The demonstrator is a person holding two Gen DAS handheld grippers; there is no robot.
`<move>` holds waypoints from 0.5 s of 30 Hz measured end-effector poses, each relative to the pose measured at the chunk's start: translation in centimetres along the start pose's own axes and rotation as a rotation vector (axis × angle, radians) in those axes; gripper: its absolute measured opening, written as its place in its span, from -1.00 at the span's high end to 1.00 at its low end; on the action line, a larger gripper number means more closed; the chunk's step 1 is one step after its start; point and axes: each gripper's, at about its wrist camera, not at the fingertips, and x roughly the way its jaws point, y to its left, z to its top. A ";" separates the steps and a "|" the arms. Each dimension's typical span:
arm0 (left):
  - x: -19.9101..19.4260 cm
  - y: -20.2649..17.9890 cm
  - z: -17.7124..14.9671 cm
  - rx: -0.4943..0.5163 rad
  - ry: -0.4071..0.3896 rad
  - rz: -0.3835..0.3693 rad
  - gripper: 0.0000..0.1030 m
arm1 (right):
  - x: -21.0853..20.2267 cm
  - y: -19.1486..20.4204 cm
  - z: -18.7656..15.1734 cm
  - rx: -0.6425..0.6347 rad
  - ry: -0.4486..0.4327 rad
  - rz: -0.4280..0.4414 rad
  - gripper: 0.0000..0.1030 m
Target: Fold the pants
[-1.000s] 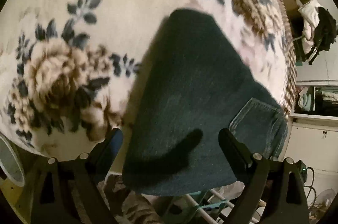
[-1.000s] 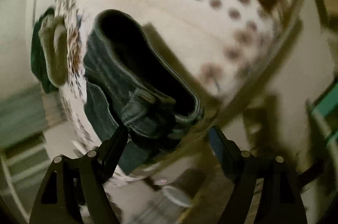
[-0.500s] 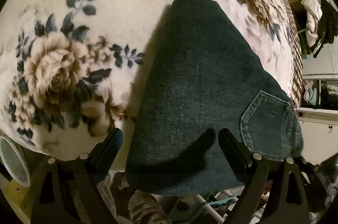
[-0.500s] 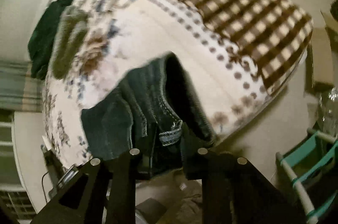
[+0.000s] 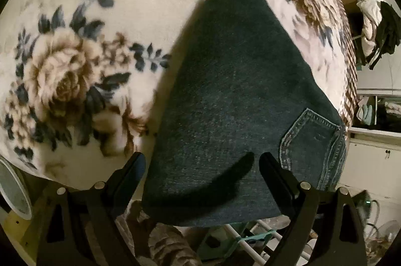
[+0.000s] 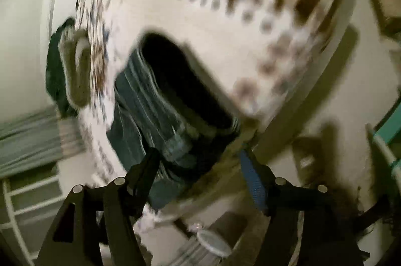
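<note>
- Mostly, the pants [image 5: 233,100] lay folded flat on the floral blanket [image 5: 82,45], reaching that blanket's near edge, back pocket [image 5: 313,143] at the right.
- Left gripper [image 5: 201,165] hung over the pants' near edge, jaws wide apart and holding nothing.
- Right gripper [image 6: 199,165] sat by the pants' waistband [image 6: 175,100], where the blanket turned dotted and checked; its jaws were spread wide, nothing between them.
- That view was blurred, so contact could not be told.
</note>
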 end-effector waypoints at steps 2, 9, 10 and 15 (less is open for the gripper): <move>0.3 0.3 0.0 -0.020 0.011 -0.014 -0.79 | 2.4 -0.3 0.2 -0.009 0.056 0.015 -0.35; 0.9 0.7 0.1 -0.019 0.017 -0.004 -0.79 | 3.8 1.7 1.0 -0.087 -0.061 0.012 0.04; 0.9 0.7 0.1 -0.019 0.018 -0.003 -0.79 | 3.3 2.4 0.7 -0.113 -0.079 -0.005 0.13; 0.8 1.1 0.1 -0.013 0.011 -0.021 -0.79 | 0.3 6.4 -0.3 -0.239 -0.157 -0.002 0.24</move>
